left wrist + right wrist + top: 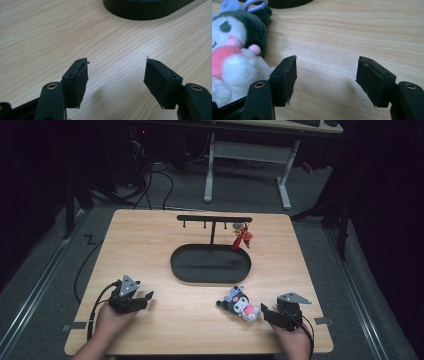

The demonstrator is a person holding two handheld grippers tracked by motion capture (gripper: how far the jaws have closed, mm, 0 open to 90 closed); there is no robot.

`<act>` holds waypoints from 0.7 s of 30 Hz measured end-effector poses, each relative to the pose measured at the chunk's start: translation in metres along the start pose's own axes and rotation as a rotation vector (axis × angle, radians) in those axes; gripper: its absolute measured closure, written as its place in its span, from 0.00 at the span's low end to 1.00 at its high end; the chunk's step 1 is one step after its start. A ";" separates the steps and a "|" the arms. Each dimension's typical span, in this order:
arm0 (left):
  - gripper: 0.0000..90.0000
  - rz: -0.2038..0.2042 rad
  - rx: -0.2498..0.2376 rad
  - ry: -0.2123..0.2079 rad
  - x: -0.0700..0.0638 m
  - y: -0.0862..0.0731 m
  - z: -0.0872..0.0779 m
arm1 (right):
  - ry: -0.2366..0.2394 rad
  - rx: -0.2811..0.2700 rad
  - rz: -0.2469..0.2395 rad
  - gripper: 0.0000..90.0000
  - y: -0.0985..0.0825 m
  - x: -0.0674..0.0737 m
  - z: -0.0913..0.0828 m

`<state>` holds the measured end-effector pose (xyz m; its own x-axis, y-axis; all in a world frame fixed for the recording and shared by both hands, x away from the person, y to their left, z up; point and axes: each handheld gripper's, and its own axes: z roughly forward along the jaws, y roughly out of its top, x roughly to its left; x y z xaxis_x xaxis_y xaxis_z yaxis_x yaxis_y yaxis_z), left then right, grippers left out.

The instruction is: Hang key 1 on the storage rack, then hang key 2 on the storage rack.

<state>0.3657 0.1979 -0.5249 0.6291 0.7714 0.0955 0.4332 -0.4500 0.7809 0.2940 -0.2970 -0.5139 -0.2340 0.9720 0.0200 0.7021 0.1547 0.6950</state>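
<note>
A small plush toy [240, 304], black, white and pink with a lilac loop, lies on the wooden table near its front right. My right gripper [270, 312] rests just right of it, open and holding nothing; in the right gripper view the plush toy [234, 50] lies beside the left jaw, outside the gap of the right gripper [327, 75]. My left gripper [144, 298] sits open at the front left, and the left gripper [116, 75] has bare wood between its jaws. A black hanger stand [214, 219] rises from an oval black tray [210, 276], with a red charm [241, 237] hanging at its right end.
The oval tray [147, 11] lies ahead of the left gripper. Bare wood stretches between the two grippers. Beyond the table's far edge stand a white desk frame [247, 165] and cables on a grey floor.
</note>
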 end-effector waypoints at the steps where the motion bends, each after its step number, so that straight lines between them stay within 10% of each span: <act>1: 0.40 0.000 -0.005 -0.001 0.000 0.000 0.000 | -0.001 0.013 -0.004 0.36 0.001 0.000 -0.001; 21: 0.39 0.036 -0.002 -0.059 -0.008 0.003 -0.005 | 0.008 0.254 -0.114 0.36 0.032 0.008 -0.002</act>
<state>0.3583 0.1924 -0.5206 0.6816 0.7265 0.0871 0.4081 -0.4763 0.7788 0.3130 -0.2850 -0.4901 -0.3253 0.9447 -0.0416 0.8168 0.3028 0.4910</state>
